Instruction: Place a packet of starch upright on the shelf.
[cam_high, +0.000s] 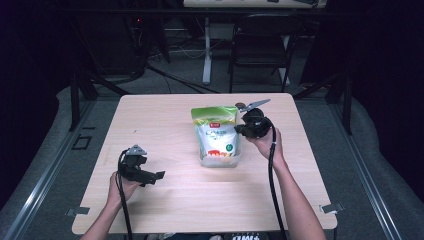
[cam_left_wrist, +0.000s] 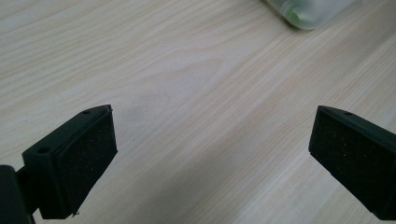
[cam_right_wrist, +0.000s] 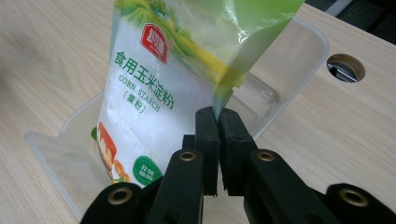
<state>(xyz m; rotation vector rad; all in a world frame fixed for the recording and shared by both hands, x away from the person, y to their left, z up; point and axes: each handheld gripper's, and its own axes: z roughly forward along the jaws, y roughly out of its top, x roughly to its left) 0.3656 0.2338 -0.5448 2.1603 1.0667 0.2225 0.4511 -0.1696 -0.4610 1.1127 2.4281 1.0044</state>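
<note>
The tongs (cam_right_wrist: 218, 122) pinch the edge of the starch bag (cam_right_wrist: 154, 84), standing in a clear tub (cam_right_wrist: 299, 51) on the surface (cam_right_wrist: 46, 56).

Pale wood counter (cam_high: 175, 200) under me, dark folding chair (cam_high: 260, 47) beyond its far edge, white desk leg (cam_high: 206, 50) beside it, grey floor (cam_high: 40, 165) around.

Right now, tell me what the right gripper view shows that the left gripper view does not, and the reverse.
Right gripper view: the right gripper shut on the edge of the green-and-white corn starch bag, which stands in a clear plastic container; a round hole in the table.
Left gripper view: the left gripper's black padded fingers, wide apart over bare wood.
Both: the pale wooden table and some of the container.
</note>
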